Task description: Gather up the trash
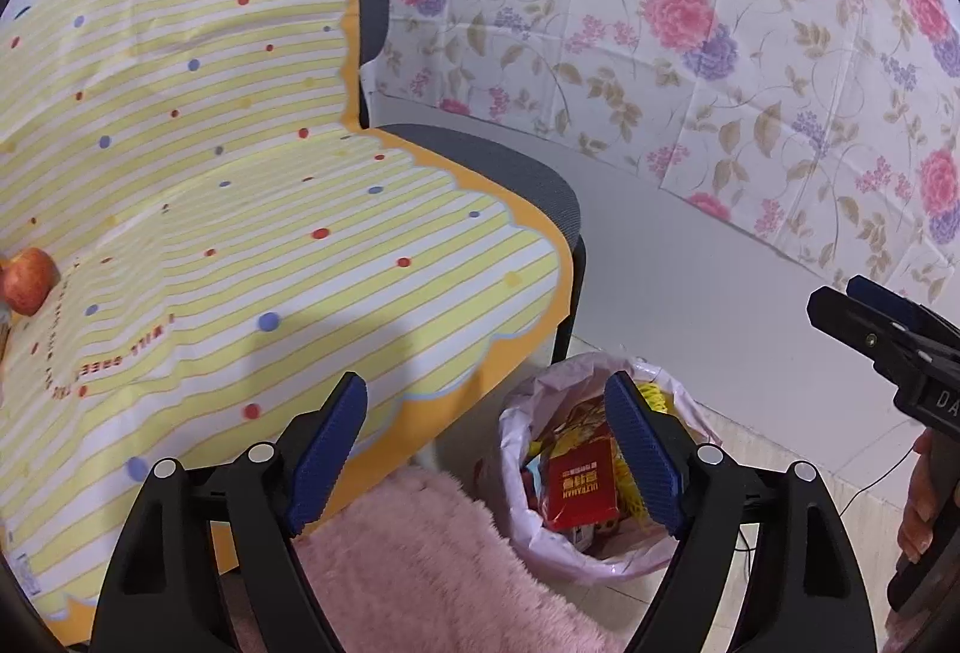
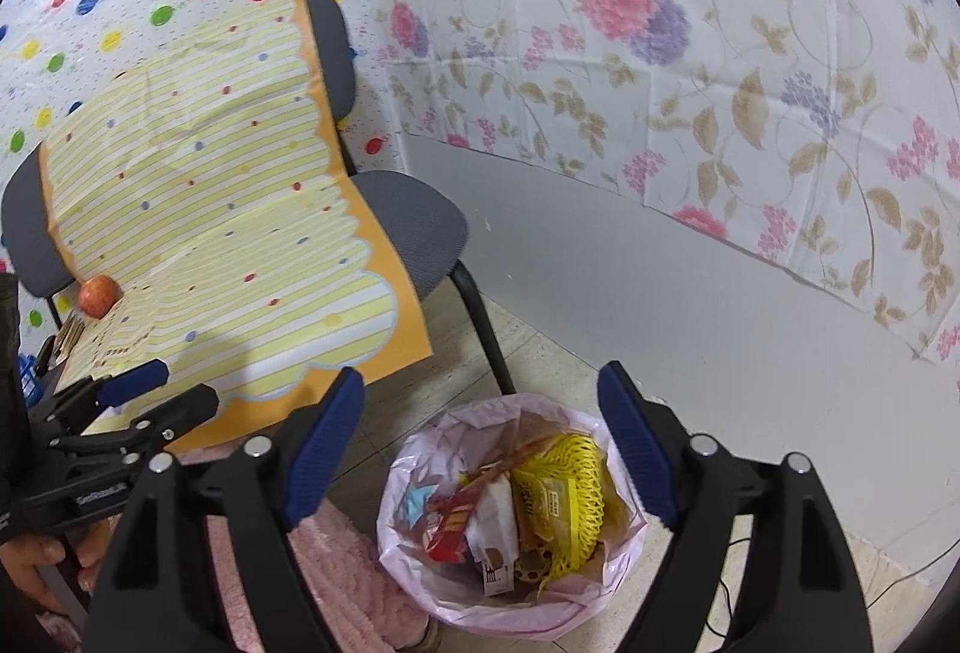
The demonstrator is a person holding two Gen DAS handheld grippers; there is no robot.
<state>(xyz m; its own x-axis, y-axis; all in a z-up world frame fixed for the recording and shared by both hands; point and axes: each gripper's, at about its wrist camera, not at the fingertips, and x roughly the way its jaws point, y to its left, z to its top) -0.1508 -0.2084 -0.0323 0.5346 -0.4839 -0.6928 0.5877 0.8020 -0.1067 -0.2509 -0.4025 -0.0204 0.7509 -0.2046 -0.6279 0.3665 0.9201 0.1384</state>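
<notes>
A small bin lined with a pink bag (image 2: 414,587) stands on the floor by the chair; it also shows in the left wrist view (image 1: 516,479). It holds a red box (image 1: 579,485), yellow foam net (image 2: 579,485) and other wrappers. My left gripper (image 1: 486,449) is open and empty, above the chair's front edge and the bin. My right gripper (image 2: 480,443) is open and empty, above the bin. Each gripper shows in the other's view, the left (image 2: 156,395) and the right (image 1: 840,299).
A grey chair (image 2: 408,221) carries a yellow striped cloth (image 1: 240,209) with a red apple (image 1: 27,281) on its left part. A pink fluffy rug (image 1: 420,563) lies below. Floral sheets (image 1: 690,23) cover the wall behind. A thin cable (image 2: 900,581) runs on the tiled floor.
</notes>
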